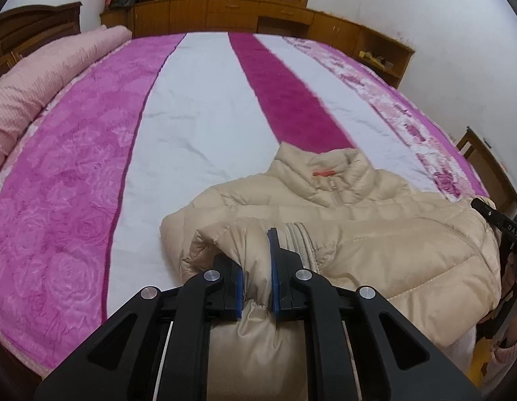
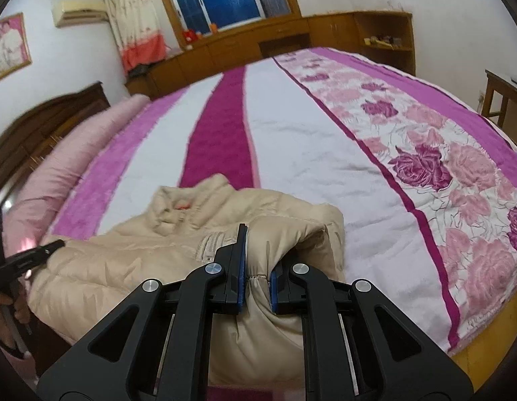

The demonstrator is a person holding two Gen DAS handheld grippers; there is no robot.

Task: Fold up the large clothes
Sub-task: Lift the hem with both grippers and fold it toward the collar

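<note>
A beige puffer jacket (image 1: 375,234) lies front up near the front edge of the bed, collar pointing away; it also shows in the right wrist view (image 2: 124,260). My left gripper (image 1: 256,267) is shut on a bunched sleeve cuff (image 1: 248,250) folded over the jacket's left side. My right gripper (image 2: 258,264) is shut on the other sleeve cuff (image 2: 278,244) folded over the jacket's right side. Each gripper shows at the edge of the other's view: the right one (image 1: 492,220) and the left one (image 2: 41,250).
The bed is covered with a pink, white and magenta striped blanket (image 1: 198,117) with a rose pattern strip (image 2: 442,173). A rolled pink quilt (image 1: 41,83) lies along the headboard side. Wooden cabinets (image 1: 231,13) line the far wall under a window. A wooden table (image 2: 502,97) stands right.
</note>
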